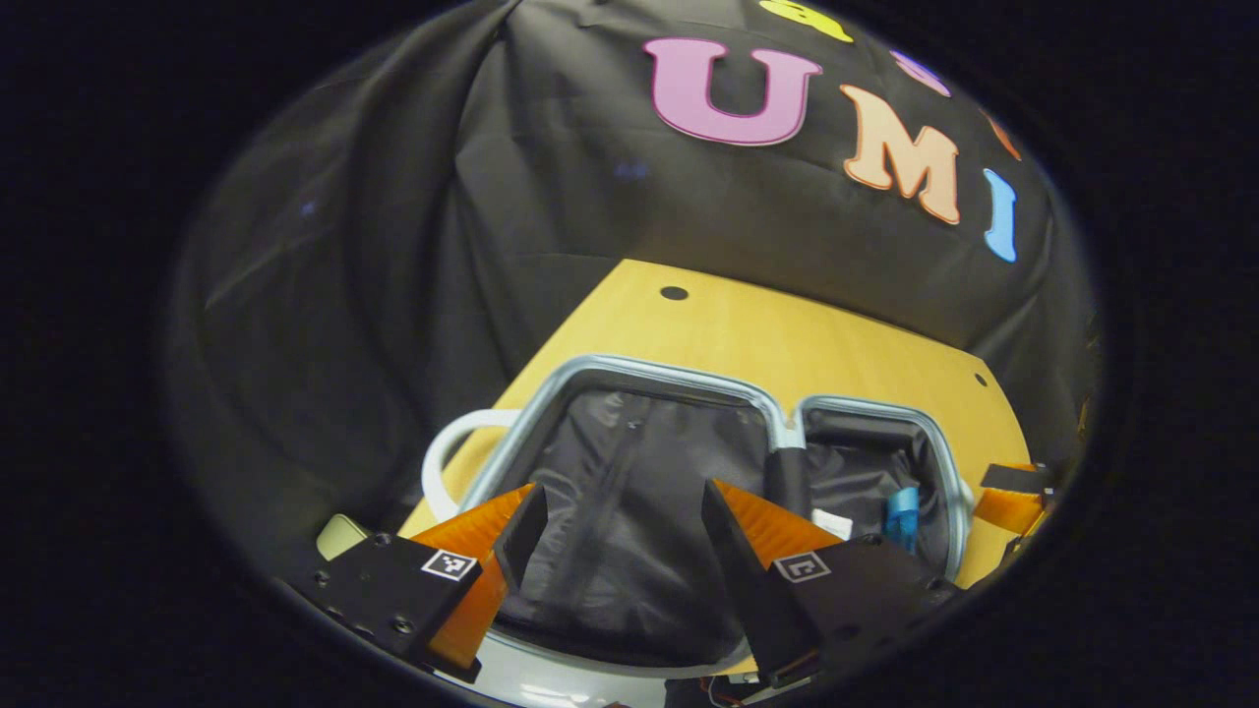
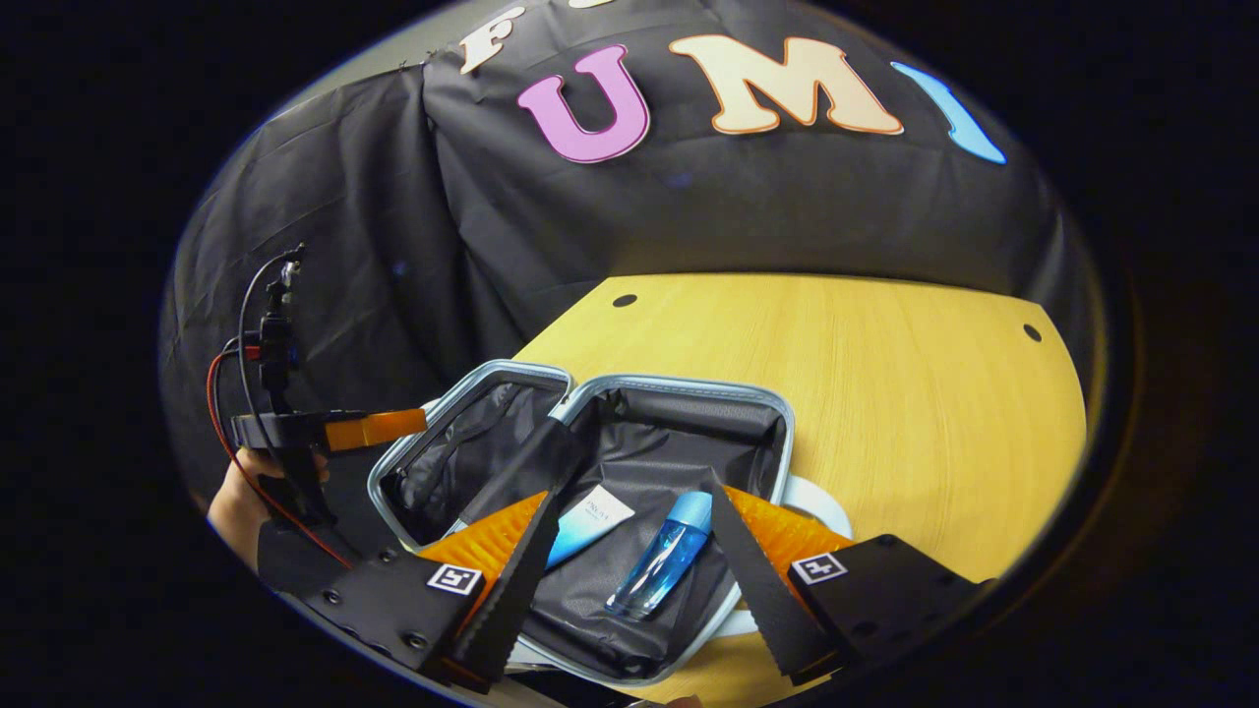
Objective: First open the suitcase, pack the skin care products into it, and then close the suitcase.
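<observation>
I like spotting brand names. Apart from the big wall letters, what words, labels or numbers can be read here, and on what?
Nothing here is clear enough to quote.
On the white-and-blue tube in the suitcase: dark print, too small to read.
On the blue bottle: no text can be made out.
On the right hand-held gripper: square markers, black-and-white patterns rather than words.

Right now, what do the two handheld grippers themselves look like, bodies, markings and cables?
Each gripper has a black body with bolted plates carrying small square black-and-white markers, and ribbed orange panels behind long tapered jaws with serrated inner edges. This shows on the left gripper and the right gripper. In the right gripper view, the left gripper appears farther off with an orange block, red and black cables, held in a hand.
</observation>
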The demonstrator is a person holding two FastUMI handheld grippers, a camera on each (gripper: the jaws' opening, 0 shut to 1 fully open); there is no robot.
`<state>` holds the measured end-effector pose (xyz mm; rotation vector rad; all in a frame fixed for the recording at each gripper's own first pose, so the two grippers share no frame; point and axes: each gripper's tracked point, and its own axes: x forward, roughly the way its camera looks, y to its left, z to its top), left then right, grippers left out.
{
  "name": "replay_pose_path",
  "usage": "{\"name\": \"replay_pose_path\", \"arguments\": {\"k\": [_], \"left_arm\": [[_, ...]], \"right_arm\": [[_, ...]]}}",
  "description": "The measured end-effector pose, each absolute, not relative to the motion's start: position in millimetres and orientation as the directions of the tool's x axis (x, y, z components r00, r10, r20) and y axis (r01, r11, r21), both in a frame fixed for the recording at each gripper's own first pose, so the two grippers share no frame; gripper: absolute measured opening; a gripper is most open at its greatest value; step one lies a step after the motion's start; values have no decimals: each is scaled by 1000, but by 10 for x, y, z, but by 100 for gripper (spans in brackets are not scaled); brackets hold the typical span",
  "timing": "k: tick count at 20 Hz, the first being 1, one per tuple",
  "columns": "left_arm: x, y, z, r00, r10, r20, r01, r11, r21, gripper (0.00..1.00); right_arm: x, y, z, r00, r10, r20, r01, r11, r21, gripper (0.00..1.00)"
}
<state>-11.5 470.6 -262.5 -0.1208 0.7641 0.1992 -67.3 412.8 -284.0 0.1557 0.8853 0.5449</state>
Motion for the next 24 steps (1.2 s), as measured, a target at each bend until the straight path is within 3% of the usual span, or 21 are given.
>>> {"name": "replay_pose_path", "arguments": {"k": [8,14,16,18,21,24], "left_arm": [[-133,5907,-2896,632,283,-721,-406,914,3,93],[-195,6184,-3387,555,206,-806,-442,893,-77,89],[-141,6091,-3551,540,152,-828,-427,897,-113,81],[-87,6049,-3626,539,130,-832,-423,896,-134,65],[-143,6052,-3697,501,114,-858,-409,905,-119,12],[-116,5987,-3465,537,120,-835,-397,909,-125,2]], "right_arm": [[-463,4102,-2578,582,468,-665,-387,879,280,98],[-443,3966,-2579,606,416,-678,-352,905,240,98],[-443,3932,-2573,610,406,-680,-347,909,232,94],[-450,3886,-2552,617,400,-677,-344,911,225,98],[-440,3765,-2488,643,388,-660,-343,917,204,98],[-493,3670,-2497,647,388,-656,-339,917,209,98]]}}
